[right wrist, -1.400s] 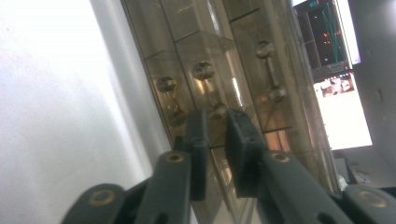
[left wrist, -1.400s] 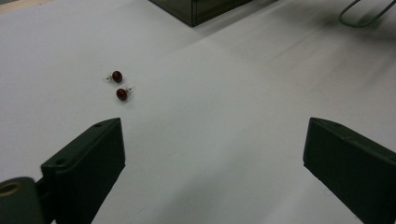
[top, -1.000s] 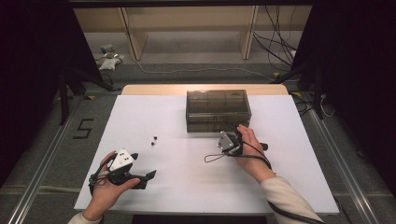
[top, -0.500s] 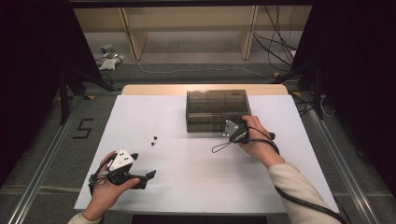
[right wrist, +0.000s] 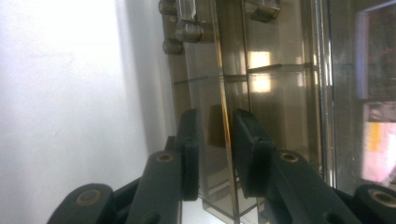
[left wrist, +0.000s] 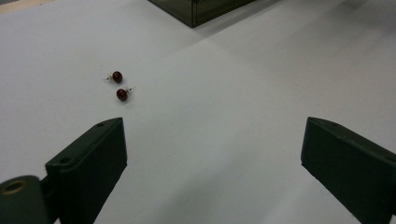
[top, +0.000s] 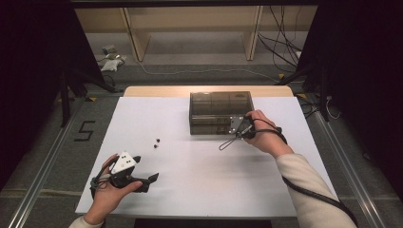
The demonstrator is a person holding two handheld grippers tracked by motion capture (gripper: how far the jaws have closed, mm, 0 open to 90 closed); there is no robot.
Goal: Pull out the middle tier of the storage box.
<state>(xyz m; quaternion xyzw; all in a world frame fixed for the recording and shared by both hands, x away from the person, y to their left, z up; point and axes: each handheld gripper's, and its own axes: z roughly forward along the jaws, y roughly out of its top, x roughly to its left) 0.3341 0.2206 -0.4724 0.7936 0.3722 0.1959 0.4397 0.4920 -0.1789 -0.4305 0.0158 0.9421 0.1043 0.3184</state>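
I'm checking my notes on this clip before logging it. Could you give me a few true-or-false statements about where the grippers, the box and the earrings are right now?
1. The right gripper has its jaws closed on an edge of the smoked plastic box. True.
2. The two red stud earrings lie inside the box. False: they lie on the white table, apart from it.
3. The left gripper is open. True.
4. The left gripper holds an earring. False: nothing sits between its jaws.
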